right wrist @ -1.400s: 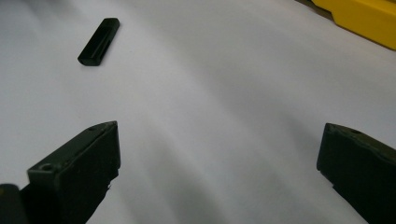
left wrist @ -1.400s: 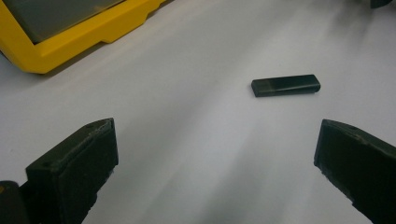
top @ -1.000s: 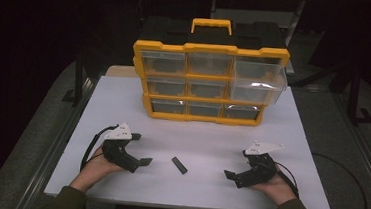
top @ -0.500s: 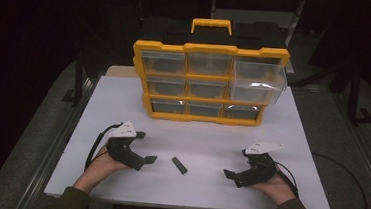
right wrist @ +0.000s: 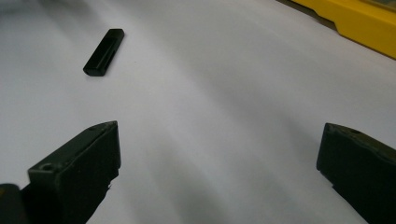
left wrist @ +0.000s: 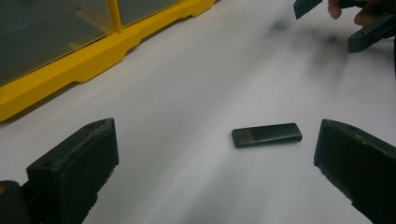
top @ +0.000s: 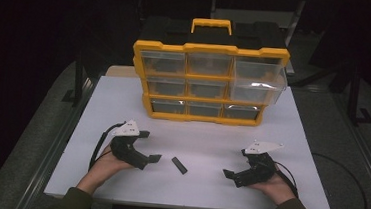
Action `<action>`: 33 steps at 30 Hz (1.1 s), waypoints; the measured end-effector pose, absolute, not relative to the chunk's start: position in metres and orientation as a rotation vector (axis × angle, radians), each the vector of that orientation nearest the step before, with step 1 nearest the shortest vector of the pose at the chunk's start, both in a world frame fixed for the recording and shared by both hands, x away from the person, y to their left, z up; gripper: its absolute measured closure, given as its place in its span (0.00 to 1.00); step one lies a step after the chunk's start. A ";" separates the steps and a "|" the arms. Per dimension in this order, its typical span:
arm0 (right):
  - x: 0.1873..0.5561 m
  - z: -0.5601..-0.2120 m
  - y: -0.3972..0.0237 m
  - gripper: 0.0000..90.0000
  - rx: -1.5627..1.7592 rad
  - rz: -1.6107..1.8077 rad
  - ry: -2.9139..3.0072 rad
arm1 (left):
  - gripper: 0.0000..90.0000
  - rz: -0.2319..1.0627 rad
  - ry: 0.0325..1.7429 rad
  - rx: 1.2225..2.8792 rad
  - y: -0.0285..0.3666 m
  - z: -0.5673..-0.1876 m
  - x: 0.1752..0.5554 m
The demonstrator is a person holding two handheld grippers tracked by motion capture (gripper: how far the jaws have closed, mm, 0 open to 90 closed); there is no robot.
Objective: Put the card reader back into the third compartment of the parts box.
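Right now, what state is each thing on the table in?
Left hand-held gripper: open, holding nothing, near the stick.
Right hand-held gripper: open, holding nothing.
Small black stick: lying flat on the white table, untouched.
Yellow drawer organizer: upright; top-right drawer pulled out, the others shut.

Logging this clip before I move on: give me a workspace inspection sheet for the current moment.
Surface: white table, flat, no spills seen.
Job's things: small black stick lying flat between the grippers; yellow drawer organizer upright at the back, its right-hand middle drawer standing out from the front.
Clutter: nothing seen.
Grippers: left gripper open, tips near the stick, not touching; right gripper open, farther off.
Cables: one black cable looping beside the left hand; another cable running off the right edge.
Surroundings: dark, grey floor, frame legs barely visible.
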State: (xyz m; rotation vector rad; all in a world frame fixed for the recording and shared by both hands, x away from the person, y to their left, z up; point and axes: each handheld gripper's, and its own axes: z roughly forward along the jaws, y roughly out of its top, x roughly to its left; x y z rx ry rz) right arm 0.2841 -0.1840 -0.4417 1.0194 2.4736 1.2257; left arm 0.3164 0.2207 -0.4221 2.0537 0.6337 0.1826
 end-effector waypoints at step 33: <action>0.286 -0.442 -0.181 0.00 1.011 1.225 2.491 | 0.00 0.169 0.653 2.054 0.190 -0.425 0.319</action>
